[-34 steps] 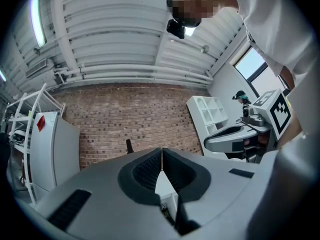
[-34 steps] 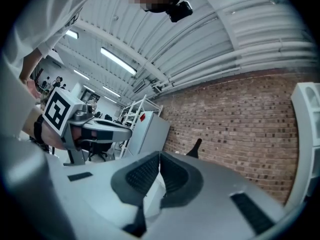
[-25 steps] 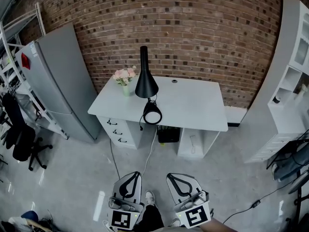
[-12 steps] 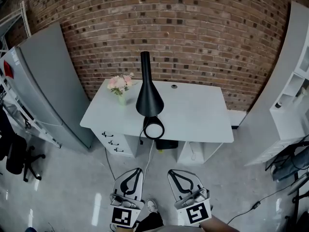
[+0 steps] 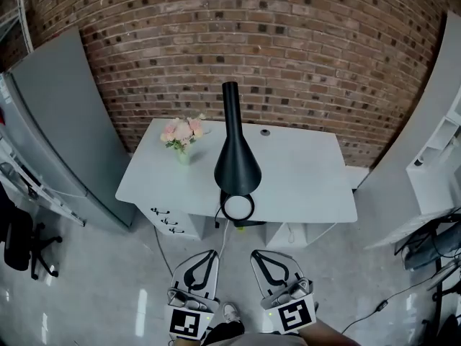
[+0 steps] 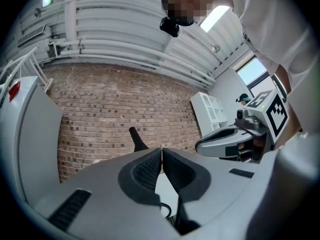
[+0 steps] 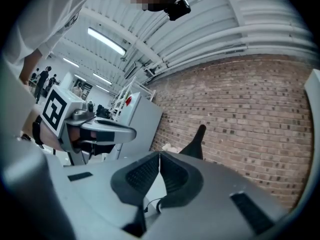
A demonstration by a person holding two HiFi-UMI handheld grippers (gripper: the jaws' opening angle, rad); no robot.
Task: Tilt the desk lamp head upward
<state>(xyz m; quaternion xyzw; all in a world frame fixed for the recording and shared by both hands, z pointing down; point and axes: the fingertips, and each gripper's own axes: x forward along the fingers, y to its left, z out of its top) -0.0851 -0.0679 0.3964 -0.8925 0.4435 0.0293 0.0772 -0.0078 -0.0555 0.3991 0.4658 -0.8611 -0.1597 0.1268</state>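
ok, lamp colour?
Lamp is black, with a white ring at its base; head view shows it best.

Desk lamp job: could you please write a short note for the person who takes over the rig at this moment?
Grippers: the left claw is shut and empty, held low above the floor, short of the desk. The right claw is the same, beside it.
Things: the desk lamp stands at the front edge of the white desk; the pink flowers are further left in the head view.
Done: nothing on the lamp yet; neither claw touches it.
Left: reach the lamp, take its head, tilt it upward.
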